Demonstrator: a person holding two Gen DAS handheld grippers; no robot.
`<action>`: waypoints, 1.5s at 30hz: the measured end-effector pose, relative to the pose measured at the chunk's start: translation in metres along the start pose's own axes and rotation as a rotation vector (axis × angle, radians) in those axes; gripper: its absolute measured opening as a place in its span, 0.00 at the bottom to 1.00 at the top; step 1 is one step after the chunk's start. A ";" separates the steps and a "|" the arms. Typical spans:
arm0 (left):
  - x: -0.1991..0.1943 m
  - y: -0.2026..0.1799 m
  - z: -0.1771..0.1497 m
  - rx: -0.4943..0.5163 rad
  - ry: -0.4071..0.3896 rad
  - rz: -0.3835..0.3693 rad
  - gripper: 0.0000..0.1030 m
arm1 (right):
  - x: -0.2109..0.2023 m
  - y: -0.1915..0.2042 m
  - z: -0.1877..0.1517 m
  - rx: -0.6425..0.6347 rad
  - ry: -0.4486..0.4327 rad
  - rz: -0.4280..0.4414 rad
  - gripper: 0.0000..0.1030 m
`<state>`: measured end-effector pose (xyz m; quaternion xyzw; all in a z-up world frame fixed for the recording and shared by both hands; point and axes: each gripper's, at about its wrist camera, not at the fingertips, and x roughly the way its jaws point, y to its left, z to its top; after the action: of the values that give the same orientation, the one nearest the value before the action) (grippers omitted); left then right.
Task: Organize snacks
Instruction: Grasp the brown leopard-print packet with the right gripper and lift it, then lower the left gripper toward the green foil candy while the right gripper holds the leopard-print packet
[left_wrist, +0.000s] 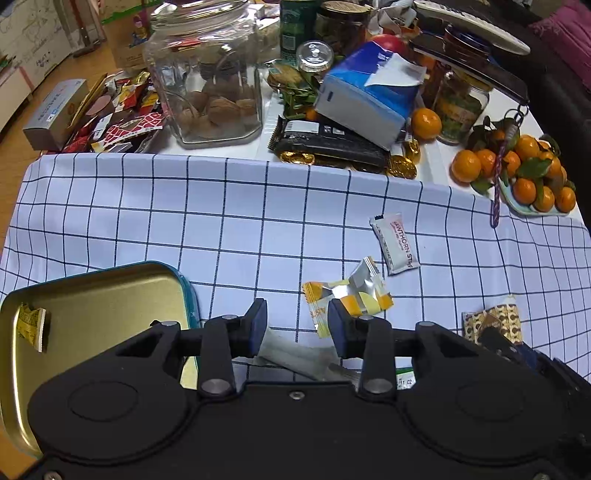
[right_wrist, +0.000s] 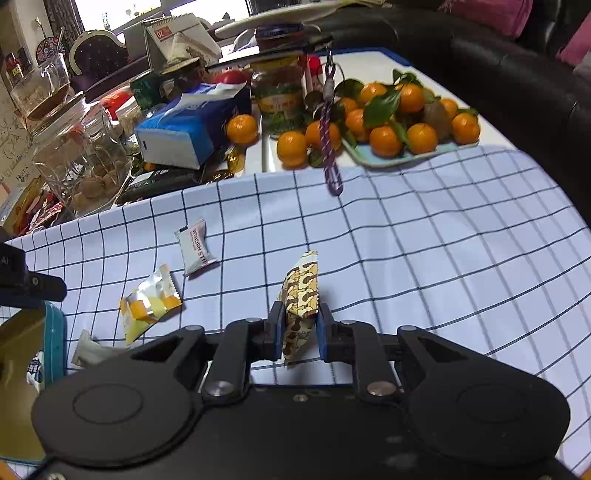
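Note:
My right gripper (right_wrist: 300, 325) is shut on a brown-and-cream patterned snack packet (right_wrist: 301, 291), held upright above the checked cloth; the packet also shows at the right of the left wrist view (left_wrist: 493, 323). My left gripper (left_wrist: 297, 325) is open and empty, low over a pale wrapper (left_wrist: 295, 356). An orange-and-silver snack (left_wrist: 347, 295) lies just beyond its right finger, also seen in the right wrist view (right_wrist: 149, 302). A white hawthorn strip packet (left_wrist: 395, 243) lies farther out (right_wrist: 195, 247). A gold tin tray with a teal rim (left_wrist: 96, 306) sits at the left and holds one yellow snack (left_wrist: 33, 325).
Beyond the checked cloth (left_wrist: 221, 206) stand a glass jar of walnuts (left_wrist: 207, 74), a blue tissue pack (left_wrist: 369, 92), a dark snack bar (left_wrist: 328, 142) and a plate of tangerines (right_wrist: 402, 114). A purple cord (right_wrist: 330, 144) hangs over the cloth's far edge.

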<state>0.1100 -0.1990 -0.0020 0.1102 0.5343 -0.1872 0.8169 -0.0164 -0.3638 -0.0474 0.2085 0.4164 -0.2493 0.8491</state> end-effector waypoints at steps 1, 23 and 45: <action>0.000 -0.001 0.000 0.008 -0.001 -0.001 0.45 | 0.004 0.002 0.000 -0.002 0.002 -0.003 0.21; 0.007 0.009 0.003 -0.008 0.025 -0.050 0.45 | 0.012 -0.014 0.011 0.133 -0.036 0.018 0.19; -0.001 -0.028 -0.071 0.145 0.019 -0.081 0.44 | -0.102 -0.042 0.021 0.086 -0.084 0.110 0.19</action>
<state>0.0388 -0.1974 -0.0294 0.1489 0.5313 -0.2572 0.7933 -0.0827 -0.3829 0.0412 0.2567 0.3570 -0.2285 0.8686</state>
